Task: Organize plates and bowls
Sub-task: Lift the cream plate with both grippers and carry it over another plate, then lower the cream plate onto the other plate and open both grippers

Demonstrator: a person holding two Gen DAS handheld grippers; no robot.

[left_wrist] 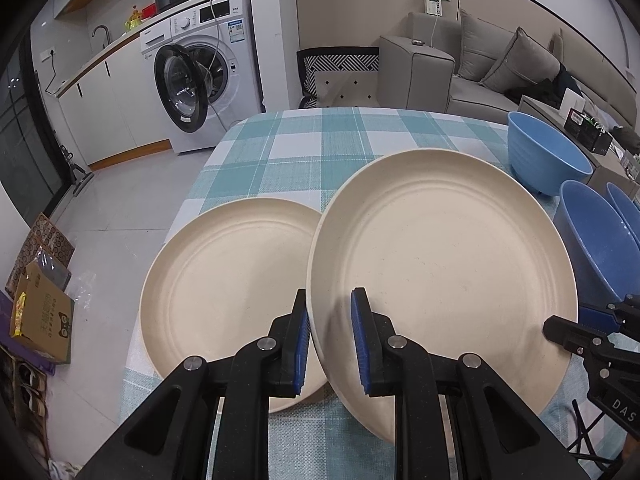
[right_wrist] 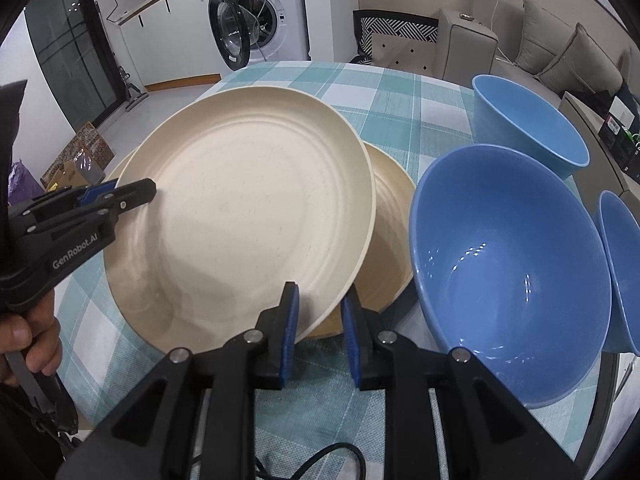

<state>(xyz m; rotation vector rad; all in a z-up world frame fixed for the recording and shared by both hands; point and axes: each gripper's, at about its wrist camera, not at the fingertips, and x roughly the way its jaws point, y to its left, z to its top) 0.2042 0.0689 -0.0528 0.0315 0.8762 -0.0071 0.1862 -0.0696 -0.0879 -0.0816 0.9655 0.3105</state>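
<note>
At the table's (left_wrist: 304, 140) near edge, a cream plate (left_wrist: 224, 280) lies flat at the left. The left gripper (left_wrist: 330, 300) is clamped on the rim of a second, raised plate (left_wrist: 448, 256), held tilted just beside it. The right gripper (right_wrist: 319, 292) straddles that plate's rim with its jaws narrowly apart; whether the pads press cannot be told. Three blue bowls (right_wrist: 508, 256) crowd the right edge. Stacking looks to be the step — it would go best by levelling the raised plate, centring it over the flat one, and letting go only once the rims seat.
</note>
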